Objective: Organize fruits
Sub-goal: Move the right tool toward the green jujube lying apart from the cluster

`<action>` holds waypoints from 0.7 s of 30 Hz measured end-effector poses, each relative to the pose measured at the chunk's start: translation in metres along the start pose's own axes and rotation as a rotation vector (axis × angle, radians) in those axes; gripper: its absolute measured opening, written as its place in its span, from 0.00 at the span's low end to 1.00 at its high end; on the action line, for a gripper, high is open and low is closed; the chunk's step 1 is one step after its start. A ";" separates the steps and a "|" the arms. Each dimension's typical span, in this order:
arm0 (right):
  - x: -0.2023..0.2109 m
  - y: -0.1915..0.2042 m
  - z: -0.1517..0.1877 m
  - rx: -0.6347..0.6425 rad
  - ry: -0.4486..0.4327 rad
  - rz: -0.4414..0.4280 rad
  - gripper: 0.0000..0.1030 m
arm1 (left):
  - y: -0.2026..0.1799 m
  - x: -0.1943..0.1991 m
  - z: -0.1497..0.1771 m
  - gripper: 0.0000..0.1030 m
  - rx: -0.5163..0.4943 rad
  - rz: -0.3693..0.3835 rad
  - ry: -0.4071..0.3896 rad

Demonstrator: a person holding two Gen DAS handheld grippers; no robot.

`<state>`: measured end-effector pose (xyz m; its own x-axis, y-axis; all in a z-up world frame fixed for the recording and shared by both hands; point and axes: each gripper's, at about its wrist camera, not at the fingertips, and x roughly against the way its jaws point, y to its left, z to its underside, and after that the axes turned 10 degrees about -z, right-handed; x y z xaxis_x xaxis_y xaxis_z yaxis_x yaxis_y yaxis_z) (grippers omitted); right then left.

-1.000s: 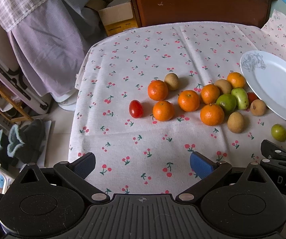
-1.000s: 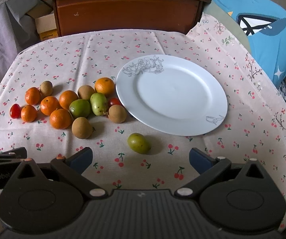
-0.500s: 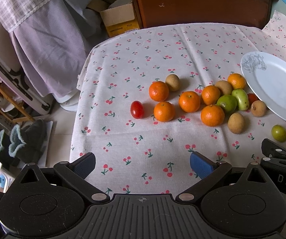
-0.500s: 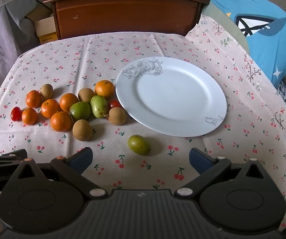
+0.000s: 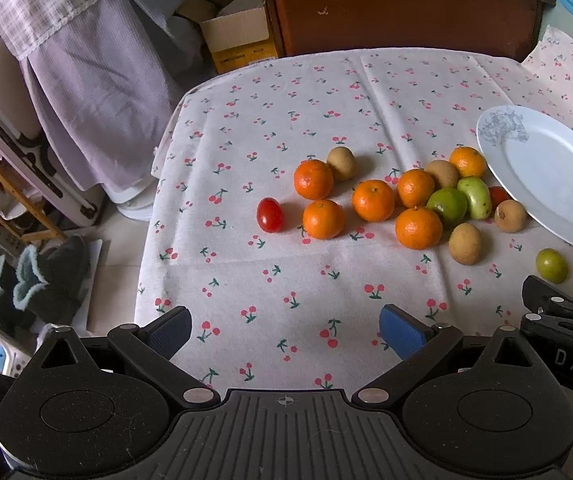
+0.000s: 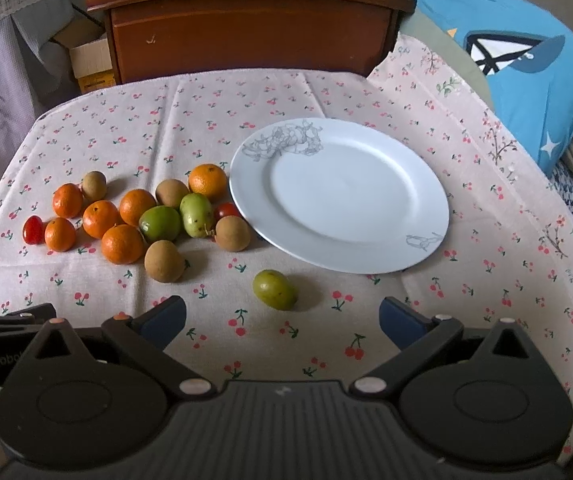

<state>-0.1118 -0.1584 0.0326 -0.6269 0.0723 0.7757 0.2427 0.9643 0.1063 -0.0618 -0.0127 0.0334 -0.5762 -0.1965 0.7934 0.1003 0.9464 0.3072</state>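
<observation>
A heap of fruit lies on the cherry-print cloth: several oranges (image 5: 373, 200) (image 6: 123, 243), brown round fruits (image 5: 464, 243) (image 6: 164, 261), green fruits (image 5: 447, 206) (image 6: 160, 223) and a red cherry tomato (image 5: 270, 215) (image 6: 33, 230). One small green fruit (image 6: 274, 289) (image 5: 552, 265) lies apart, just in front of my right gripper (image 6: 282, 318). An empty white plate (image 6: 340, 194) (image 5: 554, 176) sits right of the heap. My left gripper (image 5: 285, 324) hovers open over bare cloth, nearer than the oranges. Both grippers hold nothing.
A dark wooden headboard (image 6: 246, 24) stands behind the table. A blue cushion (image 6: 526, 72) lies at the right. Left of the table are hanging lilac cloth (image 5: 98, 92), a cardboard box (image 5: 238, 36) and floor clutter (image 5: 26, 272). The table's left edge (image 5: 154, 216) drops to the floor.
Both grippers have drawn back slightly, so the fruit and plate sit a little farther off in both views. Nothing on the table has moved.
</observation>
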 end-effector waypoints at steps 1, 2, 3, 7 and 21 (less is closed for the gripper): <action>0.002 0.000 0.001 0.004 -0.013 0.001 0.99 | 0.000 0.001 0.001 0.97 0.001 0.002 -0.002; 0.004 0.000 0.003 0.007 -0.026 0.001 0.99 | -0.001 0.002 0.001 0.97 0.001 0.005 -0.005; 0.006 -0.001 0.004 0.009 -0.035 0.002 0.99 | -0.001 0.004 0.002 0.97 0.001 0.006 -0.009; 0.010 -0.006 0.006 -0.001 -0.037 -0.003 0.99 | -0.004 0.009 0.006 0.97 0.001 0.011 -0.016; 0.036 -0.043 0.018 -0.127 -0.016 -0.127 0.99 | -0.009 0.034 0.019 0.98 -0.009 0.134 -0.071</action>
<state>-0.1582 -0.1925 0.0444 -0.6697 -0.0429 0.7414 0.2519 0.9260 0.2812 -0.0973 -0.0229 0.0478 -0.6132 -0.0493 0.7884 0.1872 0.9606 0.2057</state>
